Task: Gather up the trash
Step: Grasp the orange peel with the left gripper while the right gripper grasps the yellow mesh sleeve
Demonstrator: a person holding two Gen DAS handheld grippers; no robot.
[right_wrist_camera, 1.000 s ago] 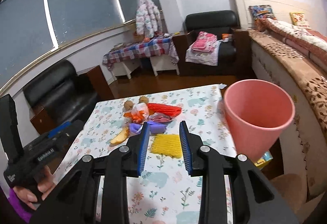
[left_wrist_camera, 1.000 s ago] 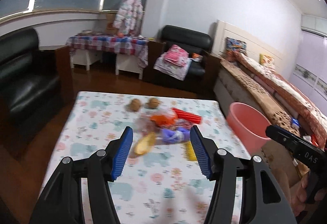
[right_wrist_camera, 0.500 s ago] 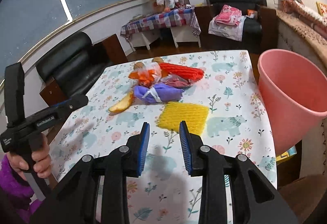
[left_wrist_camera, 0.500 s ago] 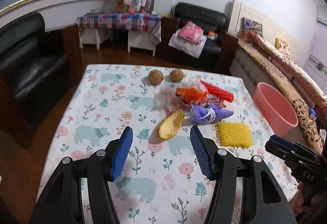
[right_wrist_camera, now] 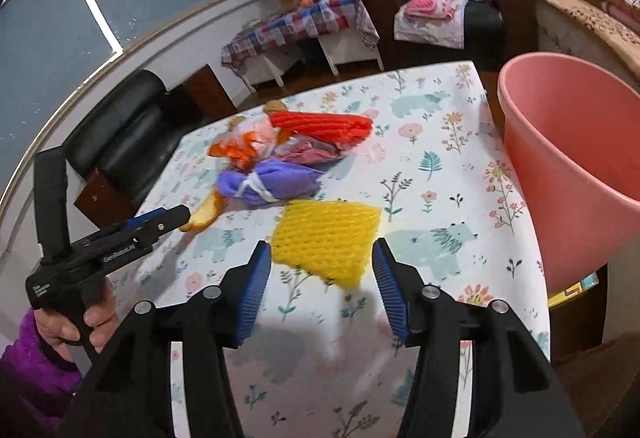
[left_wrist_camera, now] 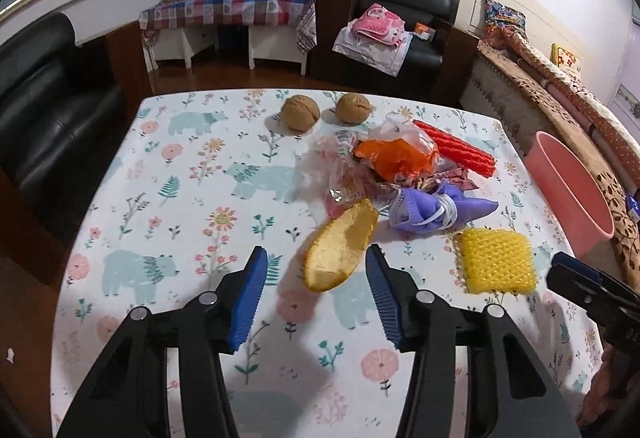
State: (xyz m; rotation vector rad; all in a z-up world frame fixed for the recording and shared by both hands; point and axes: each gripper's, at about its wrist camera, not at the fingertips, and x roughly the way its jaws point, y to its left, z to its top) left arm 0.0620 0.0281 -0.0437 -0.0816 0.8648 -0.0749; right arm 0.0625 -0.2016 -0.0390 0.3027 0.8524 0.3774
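Trash lies on a floral tablecloth [left_wrist_camera: 192, 174]: a yellow peel [left_wrist_camera: 340, 246], a purple tied bag [left_wrist_camera: 432, 206], a yellow foam net [left_wrist_camera: 496, 262], an orange bag [left_wrist_camera: 400, 154] and a red foam net [left_wrist_camera: 456, 150]. My left gripper [left_wrist_camera: 316, 290] is open, its fingers on either side of the peel's near end, just above the table. My right gripper [right_wrist_camera: 322, 286] is open, straddling the near edge of the yellow foam net [right_wrist_camera: 326, 234]. A pink bucket [right_wrist_camera: 576, 166] stands off the table's right edge.
Two walnuts [left_wrist_camera: 300, 112] [left_wrist_camera: 353, 108] sit at the far side of the table. A black sofa [left_wrist_camera: 36, 106] is to the left, another armchair [left_wrist_camera: 400, 10] and a bed [left_wrist_camera: 560, 78] beyond. The left gripper [right_wrist_camera: 116, 238] shows in the right wrist view.
Both grippers have moved forward and down toward the table. The right gripper's jaws have opened wider around the yellow foam net. The left now frames the peel.
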